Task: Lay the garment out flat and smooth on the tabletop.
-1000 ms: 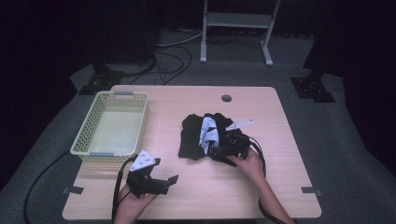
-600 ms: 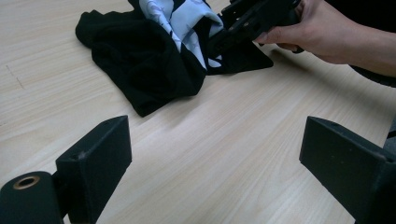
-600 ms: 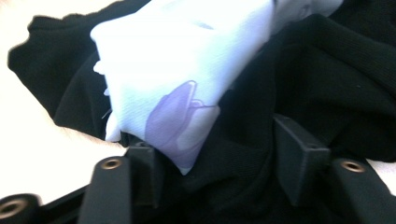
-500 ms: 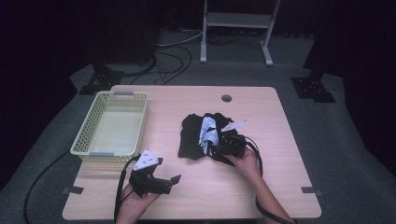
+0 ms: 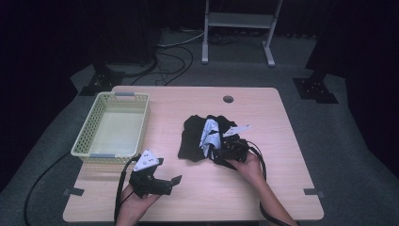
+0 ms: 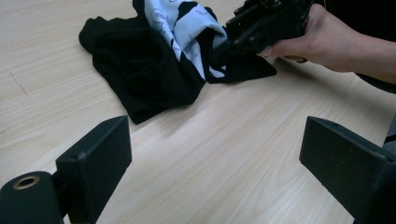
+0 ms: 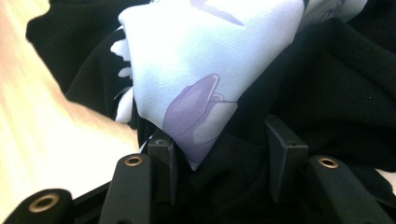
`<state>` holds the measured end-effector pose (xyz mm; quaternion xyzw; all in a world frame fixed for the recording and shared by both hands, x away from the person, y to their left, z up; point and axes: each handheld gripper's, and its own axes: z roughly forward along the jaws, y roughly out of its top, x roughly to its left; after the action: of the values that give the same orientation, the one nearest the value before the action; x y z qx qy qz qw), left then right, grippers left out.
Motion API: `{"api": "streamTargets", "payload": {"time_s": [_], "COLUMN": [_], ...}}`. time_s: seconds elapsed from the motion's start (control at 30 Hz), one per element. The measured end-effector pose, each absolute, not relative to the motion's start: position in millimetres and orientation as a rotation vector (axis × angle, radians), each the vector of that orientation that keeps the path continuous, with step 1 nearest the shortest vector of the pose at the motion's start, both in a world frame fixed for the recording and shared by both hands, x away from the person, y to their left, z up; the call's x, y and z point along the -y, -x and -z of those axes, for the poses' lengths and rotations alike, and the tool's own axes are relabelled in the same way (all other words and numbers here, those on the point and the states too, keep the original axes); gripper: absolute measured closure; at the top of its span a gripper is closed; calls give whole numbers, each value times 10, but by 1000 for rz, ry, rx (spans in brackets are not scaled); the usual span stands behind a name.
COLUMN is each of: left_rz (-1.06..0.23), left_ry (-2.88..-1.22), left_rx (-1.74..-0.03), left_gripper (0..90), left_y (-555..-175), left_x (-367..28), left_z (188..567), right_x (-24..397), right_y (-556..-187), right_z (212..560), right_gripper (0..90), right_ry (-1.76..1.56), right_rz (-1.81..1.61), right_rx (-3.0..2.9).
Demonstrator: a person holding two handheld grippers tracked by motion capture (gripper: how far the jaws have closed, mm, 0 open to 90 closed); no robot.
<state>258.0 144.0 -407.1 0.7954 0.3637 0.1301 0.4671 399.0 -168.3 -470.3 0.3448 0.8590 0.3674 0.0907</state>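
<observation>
High view: crumpled black garment (image 5: 195, 136) with a pale blue printed panel lies right of centre on the wooden tabletop (image 5: 282, 122), well apart from the pale yellow lattice basket (image 5: 89, 136) at the left edge. Right gripper (image 5: 221, 149) is pushed into the near-right edge of the cloth; left gripper (image 5: 167, 179) rests near the front edge, on bare wood.

Right gripper view — jaws have just been closing, now partway in, with a fold of black knit and the tip of the blue panel bunched between them. Pads look to be on the cloth, so I read it as a grip taking hold.

Left gripper view — its 2 jaws stand wide apart, nothing between, pointed at the garment's near edge.

Step in hand, as I judge it: securing a pinch for lifting the garment.
- Gather several layers, not just the slippery blue tip — a thin pinch may slide out.
- Keep the lower jaw flat to the wood, then lift slowly so the trailing cloth follows.

Materials: black part is matte, ribbed, soft and lumpy; blue panel is smoother, with purple print. Basket is rigid perforated plastic, rectangular.
</observation>
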Motion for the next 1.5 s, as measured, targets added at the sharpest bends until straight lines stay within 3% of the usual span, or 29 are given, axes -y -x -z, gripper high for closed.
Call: {"api": "streamTargets", "payload": {"time_s": [1.5], "left_rz": [-283], "left_ry": [-1944], "left_rx": [-857], "left_gripper": [83], "left_y": [-2605], "left_x": [-1260], "left_z": [4077], "right_x": [1891], "right_y": [-2739], "right_z": [4721], "right_gripper": [544], "right_ry": [-673], "right_rz": [-1131], "right_rx": [-2724]}}
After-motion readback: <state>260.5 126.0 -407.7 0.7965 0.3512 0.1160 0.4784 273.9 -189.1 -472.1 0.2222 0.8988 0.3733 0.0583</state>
